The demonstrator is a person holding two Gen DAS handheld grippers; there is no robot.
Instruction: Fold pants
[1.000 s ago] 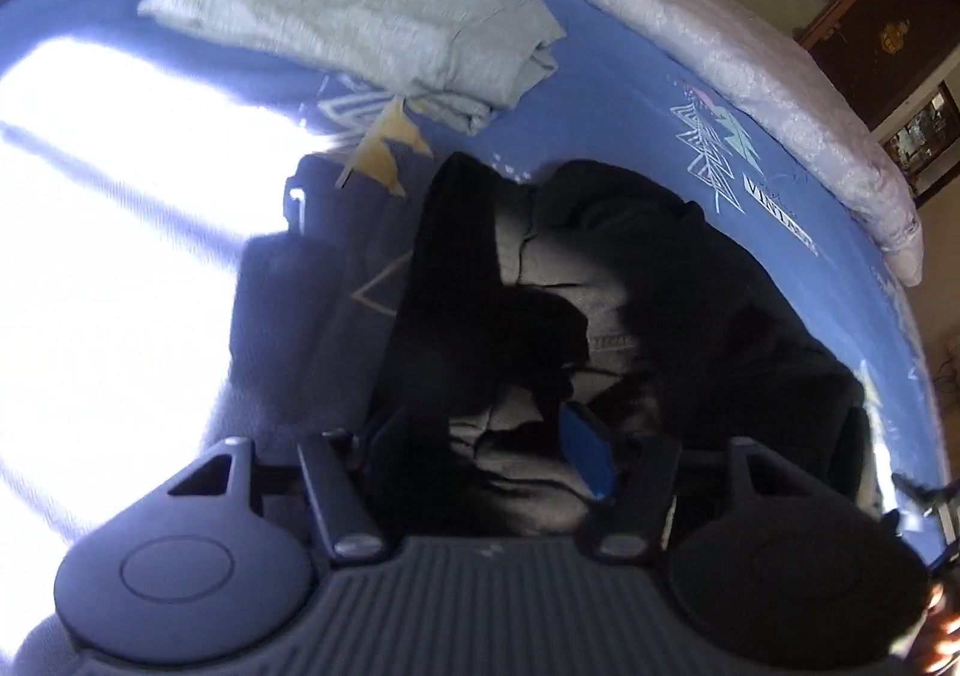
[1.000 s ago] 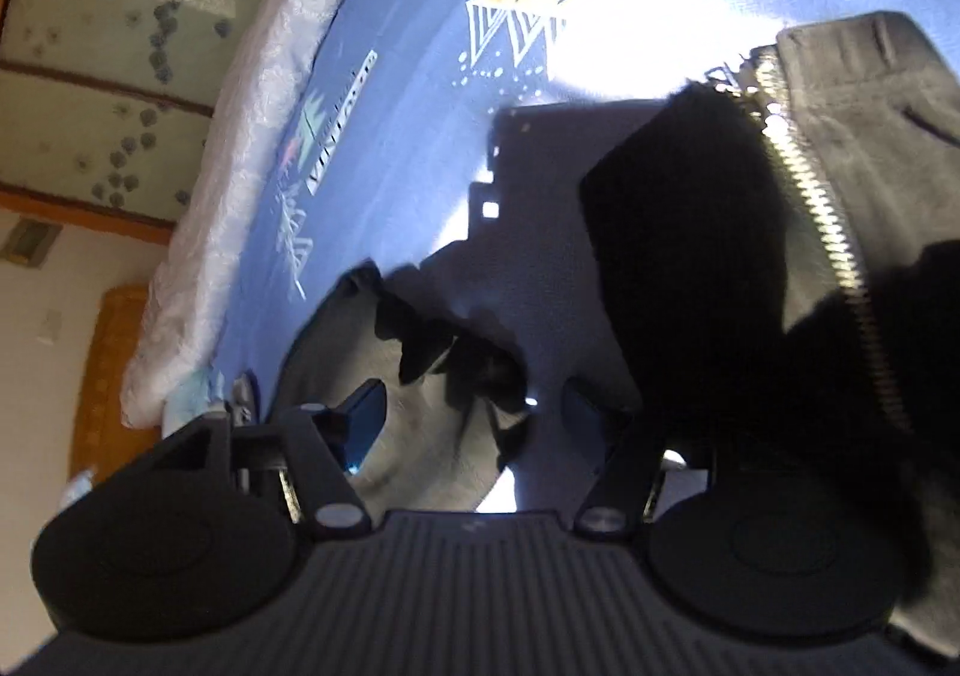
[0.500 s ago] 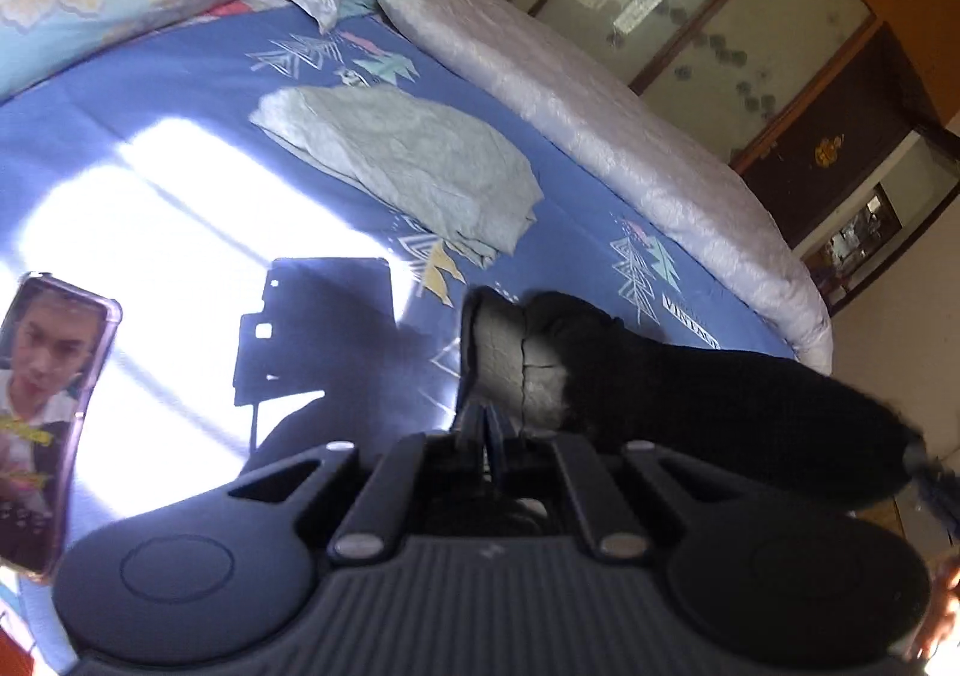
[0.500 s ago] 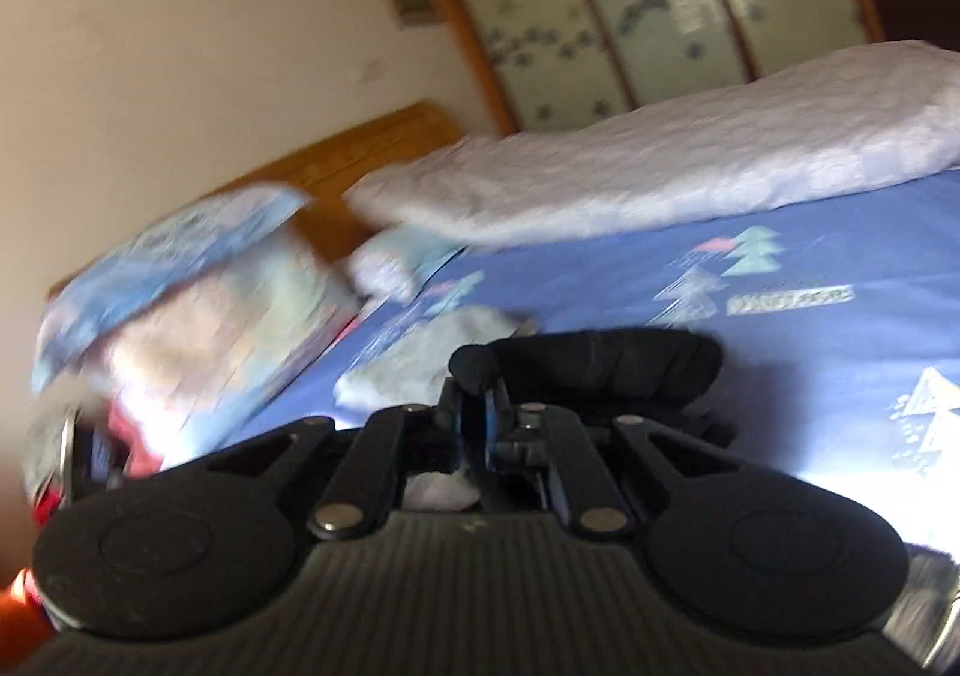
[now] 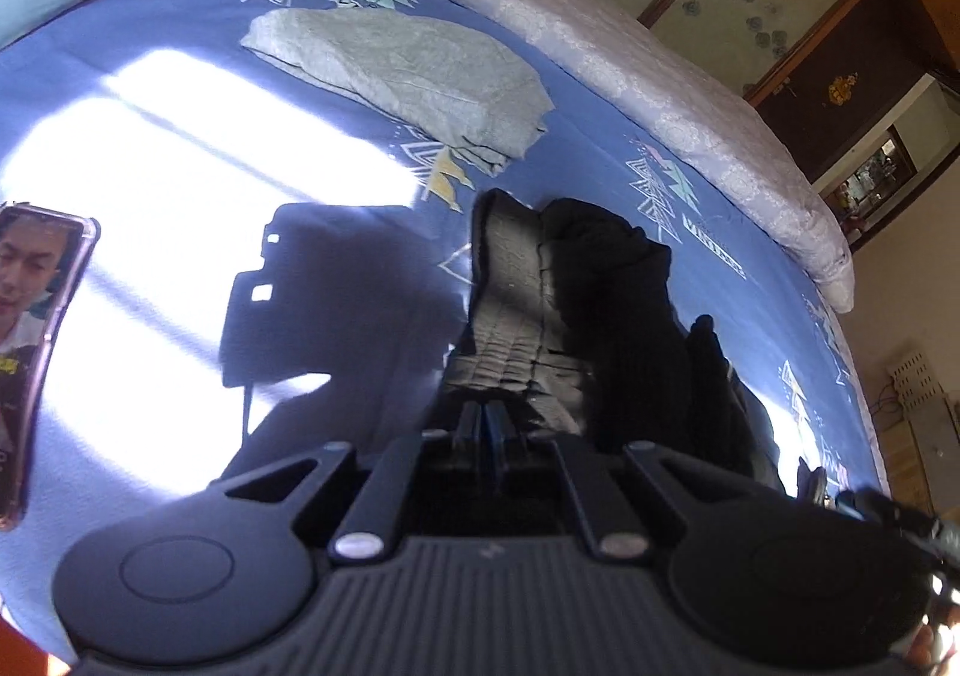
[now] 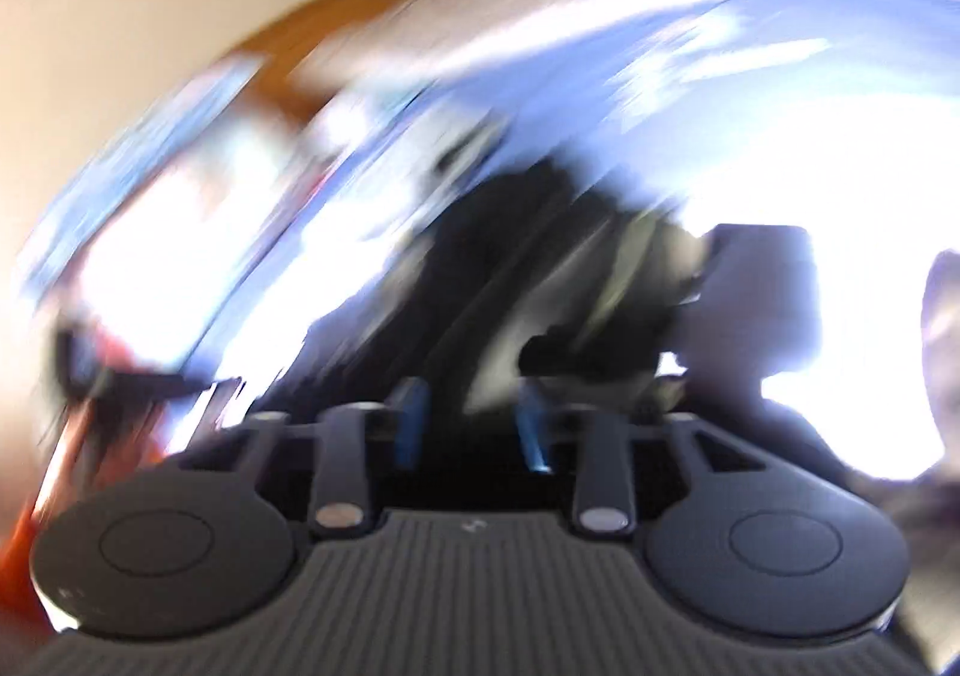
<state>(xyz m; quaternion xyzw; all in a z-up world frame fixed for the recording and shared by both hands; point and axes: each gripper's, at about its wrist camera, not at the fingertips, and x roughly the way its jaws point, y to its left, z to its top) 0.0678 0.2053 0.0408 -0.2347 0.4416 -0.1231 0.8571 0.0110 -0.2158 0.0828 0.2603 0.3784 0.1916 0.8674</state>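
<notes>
Left wrist view: left gripper (image 5: pixel 485 424) pinched tight on waistband of dark pants (image 5: pixel 600 316), long axis trailing toward one o'clock over blue bedsheet (image 5: pixel 180 94); right gripper (image 6: pixel 471 424), blurred, opening with dark cloth at twelve o'clock, not visibly clamped.

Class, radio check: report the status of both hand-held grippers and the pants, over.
Left hand-held gripper shut on black pants, waistband lifted. Right hand-held gripper opening, view blurred, grip unclear. Folded grey garment and phone nearby on bed.
</notes>
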